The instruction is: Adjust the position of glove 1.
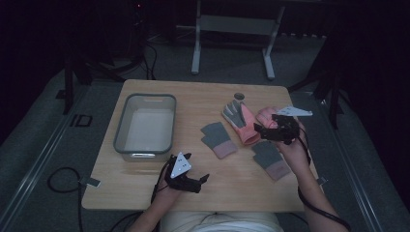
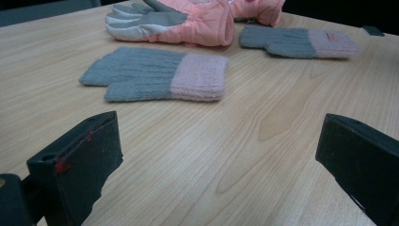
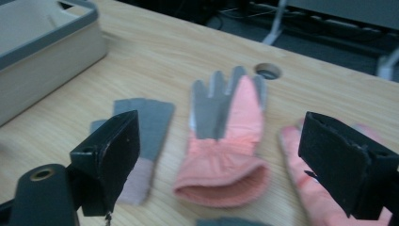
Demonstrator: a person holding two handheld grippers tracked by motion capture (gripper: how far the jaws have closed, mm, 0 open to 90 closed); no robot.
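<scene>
Gloves (image 1: 240,122) lie beside grey bin (image 1: 145,126) on table (image 1: 145,191).

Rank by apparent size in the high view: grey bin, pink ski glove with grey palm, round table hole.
1. Grey bin
2. Pink ski glove
3. Table hole
The gaps are clear.

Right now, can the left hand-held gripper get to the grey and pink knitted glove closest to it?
Probably yes. The left hand-held gripper is open, and bare table lies between its jaws and the knitted glove; nothing blocks the way.
</scene>
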